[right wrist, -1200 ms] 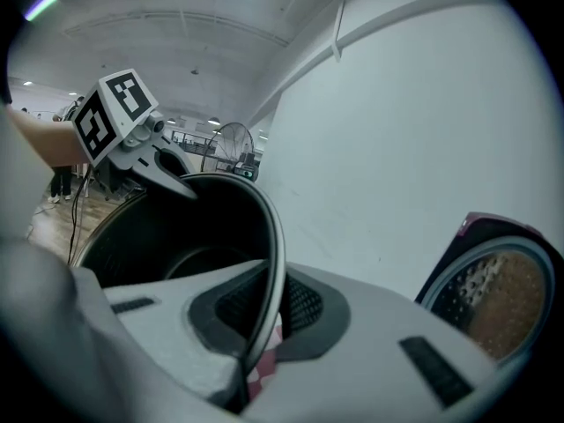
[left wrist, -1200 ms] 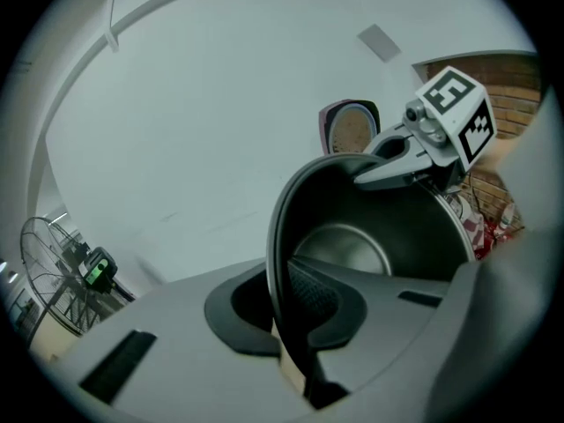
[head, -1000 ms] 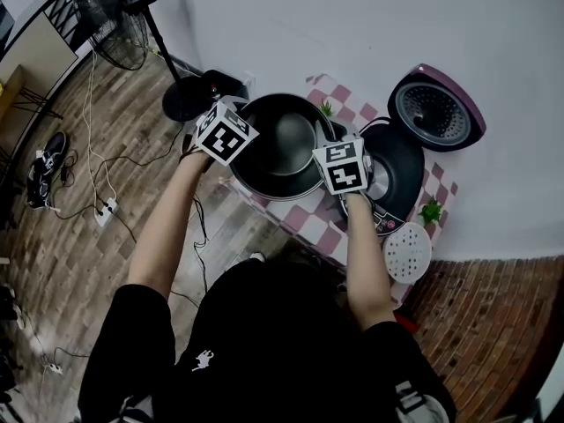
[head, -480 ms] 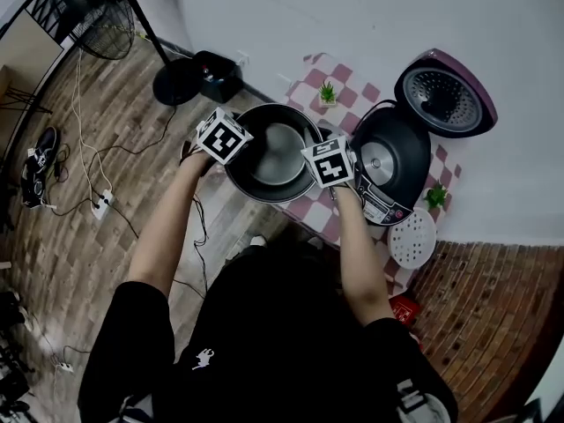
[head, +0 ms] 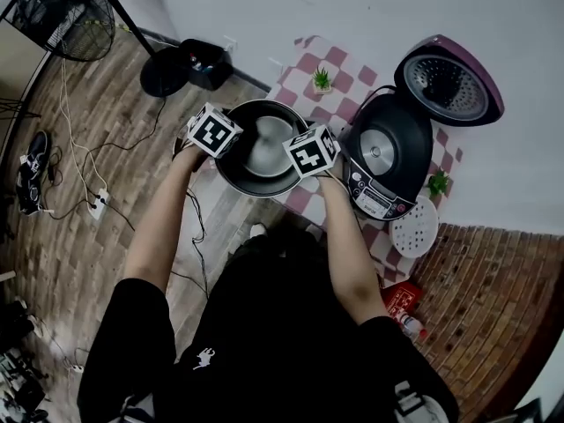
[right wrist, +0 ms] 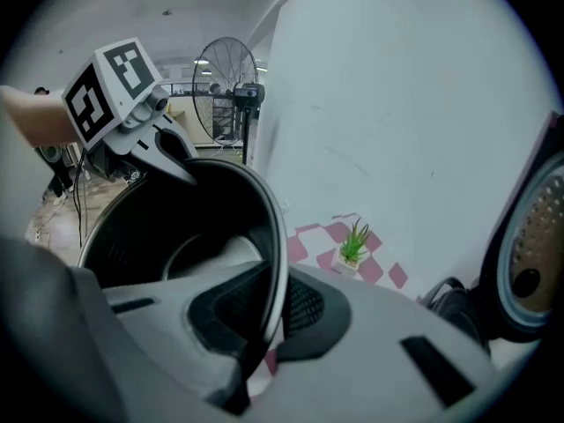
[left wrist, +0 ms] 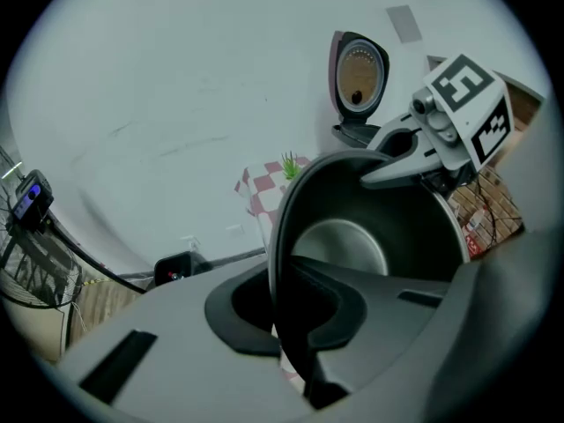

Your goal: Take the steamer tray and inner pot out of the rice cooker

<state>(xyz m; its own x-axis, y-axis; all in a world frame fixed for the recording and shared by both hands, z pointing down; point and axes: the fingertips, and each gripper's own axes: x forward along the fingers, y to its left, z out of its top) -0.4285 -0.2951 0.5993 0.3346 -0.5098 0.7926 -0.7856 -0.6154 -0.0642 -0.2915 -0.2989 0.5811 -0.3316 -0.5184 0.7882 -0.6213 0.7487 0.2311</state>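
Checkered tablecloth (head: 304, 64); left gripper (left wrist: 284, 324), right gripper (right wrist: 264, 324) jaws clamped on inner pot (head: 264, 148).

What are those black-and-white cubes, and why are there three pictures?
A person is holding a pair of grabbing tongs in each hand. Each cube with squares is just a part of those tongs. One picture comes from a camera on the person's head, looking down. The other two come from little cameras that ride on the tongs and look along them.

The left tongs and the right tongs are both pinched shut on the rim of the dark inner pot, one on each side.

Next to the pot is a table with a checked cloth. On it stands the rice cooker with its lid up. The white steamer tray, full of holes, lies by the cooker. There is a small green plant too.
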